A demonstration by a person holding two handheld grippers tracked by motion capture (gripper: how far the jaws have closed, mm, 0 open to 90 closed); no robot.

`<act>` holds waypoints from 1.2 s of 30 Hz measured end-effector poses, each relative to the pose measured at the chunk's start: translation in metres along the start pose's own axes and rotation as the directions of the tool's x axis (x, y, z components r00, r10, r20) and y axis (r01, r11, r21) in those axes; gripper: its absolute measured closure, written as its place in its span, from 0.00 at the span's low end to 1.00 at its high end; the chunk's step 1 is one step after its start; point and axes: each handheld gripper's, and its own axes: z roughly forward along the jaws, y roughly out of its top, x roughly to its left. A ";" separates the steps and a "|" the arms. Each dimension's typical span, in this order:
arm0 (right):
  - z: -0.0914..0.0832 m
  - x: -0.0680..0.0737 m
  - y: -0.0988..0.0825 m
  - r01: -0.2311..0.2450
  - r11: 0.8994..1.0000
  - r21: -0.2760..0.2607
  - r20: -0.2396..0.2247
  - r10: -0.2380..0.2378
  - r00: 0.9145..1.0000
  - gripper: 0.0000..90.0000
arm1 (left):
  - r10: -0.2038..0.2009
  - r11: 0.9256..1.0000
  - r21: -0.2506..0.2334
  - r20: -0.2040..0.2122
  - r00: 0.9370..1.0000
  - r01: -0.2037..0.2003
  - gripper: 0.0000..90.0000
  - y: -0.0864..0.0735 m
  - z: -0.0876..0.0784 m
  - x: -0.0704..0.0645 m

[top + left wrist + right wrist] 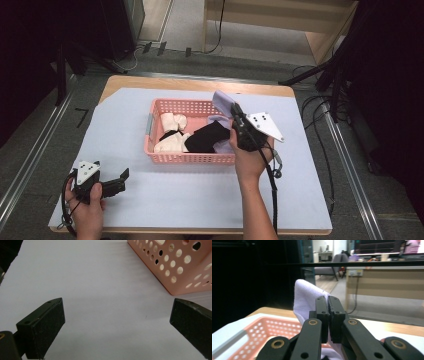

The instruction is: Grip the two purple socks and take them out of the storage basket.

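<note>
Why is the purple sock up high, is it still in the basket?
Lifted out: the right gripper pinches the purple sock above the pink basket.

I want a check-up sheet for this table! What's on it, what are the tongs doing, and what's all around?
Surface: table with a pale lilac cover, wood edge at the far side.
Job's things: pink basket holding a black sock and cream socks; a lilac sock is lifted above it.
Clutter: nothing seen.
Grippers: right tongs shut on the lilac sock; left tongs open, low over the cover near the basket's corner.
Cables: one trails from each gripper; more lie on the floor to the right.
Surroundings: grey floor, dark stands, a wooden bench behind.
</note>
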 end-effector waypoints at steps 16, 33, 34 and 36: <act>-0.036 -0.081 -0.017 -0.034 0.999 0.029 0.193 0.028 0.981 0.98 | 0.002 1.000 -0.002 -0.003 1.000 -0.002 0.01 0.000 0.000 -0.001; -0.046 -0.111 -0.051 -0.164 0.985 0.049 0.259 0.146 0.955 0.70 | 0.013 1.000 -0.001 -0.005 1.000 -0.013 0.01 0.000 0.000 -0.002; -0.045 -0.109 -0.049 -0.166 0.985 0.054 0.248 0.148 0.957 0.69 | 0.011 1.000 -0.002 -0.005 1.000 -0.011 0.01 0.000 0.000 -0.002; -0.040 -0.099 -0.045 -0.153 0.986 0.069 0.220 0.135 0.966 0.69 | 0.013 1.000 -0.001 -0.005 1.000 -0.013 0.01 0.000 0.000 -0.002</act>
